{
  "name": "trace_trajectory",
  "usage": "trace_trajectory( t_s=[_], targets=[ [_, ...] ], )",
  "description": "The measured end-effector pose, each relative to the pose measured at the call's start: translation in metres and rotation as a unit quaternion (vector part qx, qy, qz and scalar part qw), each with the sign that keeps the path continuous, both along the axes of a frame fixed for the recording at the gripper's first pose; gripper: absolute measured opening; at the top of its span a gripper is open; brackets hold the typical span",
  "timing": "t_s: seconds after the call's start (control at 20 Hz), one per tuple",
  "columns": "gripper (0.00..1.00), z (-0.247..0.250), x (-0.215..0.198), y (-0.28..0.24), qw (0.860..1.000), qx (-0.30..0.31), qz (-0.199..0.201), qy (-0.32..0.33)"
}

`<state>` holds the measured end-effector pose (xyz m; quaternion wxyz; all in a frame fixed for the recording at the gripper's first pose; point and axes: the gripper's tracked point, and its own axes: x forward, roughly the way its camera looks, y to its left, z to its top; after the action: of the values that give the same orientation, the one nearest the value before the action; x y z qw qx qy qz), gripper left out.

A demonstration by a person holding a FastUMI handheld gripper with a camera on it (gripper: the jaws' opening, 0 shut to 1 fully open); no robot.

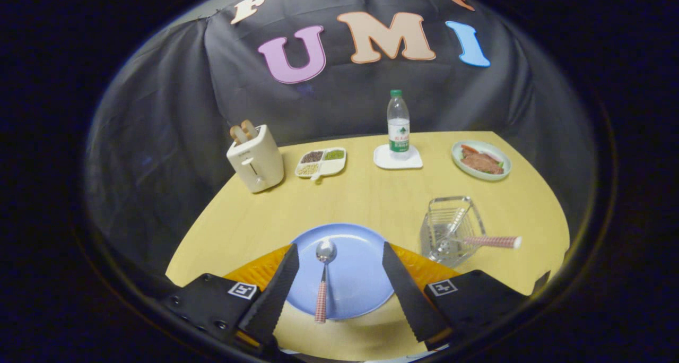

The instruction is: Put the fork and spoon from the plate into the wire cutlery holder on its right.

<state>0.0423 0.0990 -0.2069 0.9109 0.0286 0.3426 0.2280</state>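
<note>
Gripper view: the gripper is spread wide, holding nothing, flanking the spoon on the plate.

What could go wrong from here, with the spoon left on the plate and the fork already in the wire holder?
1. The spoon lies flat on the smooth blue plate between the open jaws of the gripper; its thin handle may slip or skid when pinched.
2. The fork leans out of the wire cutlery holder, handle sticking sideways; dropping the spoon in could knock it out or tip the holder.
</note>
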Motion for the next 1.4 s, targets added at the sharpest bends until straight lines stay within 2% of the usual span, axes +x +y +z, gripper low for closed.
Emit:
trace_trajectory(
  t_s=[0.35, 0.6, 0.8, 1.15, 1.3, 1.4],
  targets=[
    [0.99, -0.07, -0.028, 0.021, 0.998, -0.046, 0.018, 0.025],
    [0.98, -0.096, -0.033, 0.02, 0.996, -0.082, 0.024, 0.026],
    [0.97, -0.107, -0.04, 0.024, 0.996, -0.085, 0.018, 0.029],
    [0.23, -0.115, -0.044, 0.026, 0.992, -0.117, 0.033, 0.018],
    [0.13, -0.114, -0.043, 0.026, 0.992, -0.121, 0.025, 0.026],
    [0.13, -0.114, -0.04, 0.025, 0.992, -0.121, 0.018, 0.027]
  ],
)
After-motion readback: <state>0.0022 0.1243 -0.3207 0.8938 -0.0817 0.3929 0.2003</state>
